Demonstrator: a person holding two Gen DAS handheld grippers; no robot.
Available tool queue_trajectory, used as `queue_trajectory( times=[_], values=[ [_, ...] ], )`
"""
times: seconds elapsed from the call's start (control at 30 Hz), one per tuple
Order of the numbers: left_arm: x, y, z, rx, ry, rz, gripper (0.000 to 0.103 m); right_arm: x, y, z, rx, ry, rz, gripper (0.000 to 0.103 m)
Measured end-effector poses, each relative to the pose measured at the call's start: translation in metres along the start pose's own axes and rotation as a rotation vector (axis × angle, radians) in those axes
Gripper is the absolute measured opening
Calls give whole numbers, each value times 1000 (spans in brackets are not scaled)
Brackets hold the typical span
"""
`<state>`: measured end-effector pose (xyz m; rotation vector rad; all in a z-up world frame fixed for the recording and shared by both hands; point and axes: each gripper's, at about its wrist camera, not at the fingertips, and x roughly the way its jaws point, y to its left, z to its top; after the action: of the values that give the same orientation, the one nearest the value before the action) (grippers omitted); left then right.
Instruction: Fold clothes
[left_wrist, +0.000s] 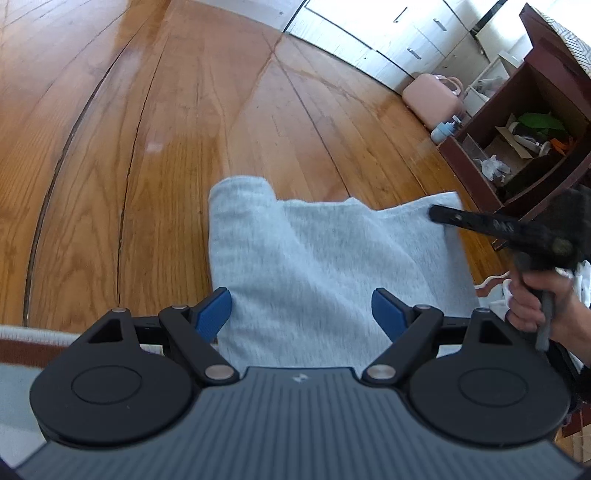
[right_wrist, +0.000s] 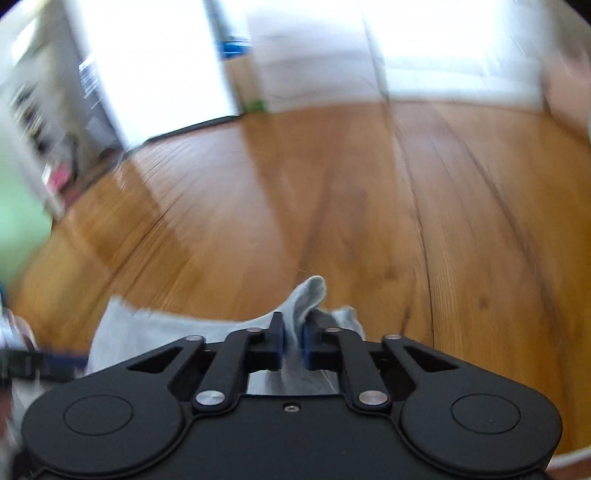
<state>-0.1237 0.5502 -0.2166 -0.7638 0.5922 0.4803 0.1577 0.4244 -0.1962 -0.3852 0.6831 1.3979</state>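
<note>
Mid-fold, I judge: right tongs (right_wrist: 293, 341) pinch the grey garment's (left_wrist: 314, 258) far right corner; left tongs (left_wrist: 302, 314) hang open above it. Next, that corner needs carrying across evenly.

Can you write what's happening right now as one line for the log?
step: folding grey cloth on wooden floor | left gripper: open above cloth | right gripper: shut on cloth corner
</note>
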Motion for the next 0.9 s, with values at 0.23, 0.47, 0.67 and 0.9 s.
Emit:
queue_trajectory(
  times=[0.23, 0.47, 0.67, 0.9],
  values=[
    [2, -2, 7, 24, -33, -3, 83, -20, 107, -29, -558, 40, -49, 6],
    [7, -3, 5, 47, -42, 72, 83, -10, 72, -1, -478, -53, -363, 4],
    [20, -1, -1, 56, 9, 194, 83, 35, 5, 22, -187, 74, -360, 4],
    [16, 0, 5, 30, -5, 219, 83, 54, -15, 20, -9, 226, -511, 35]
  ],
)
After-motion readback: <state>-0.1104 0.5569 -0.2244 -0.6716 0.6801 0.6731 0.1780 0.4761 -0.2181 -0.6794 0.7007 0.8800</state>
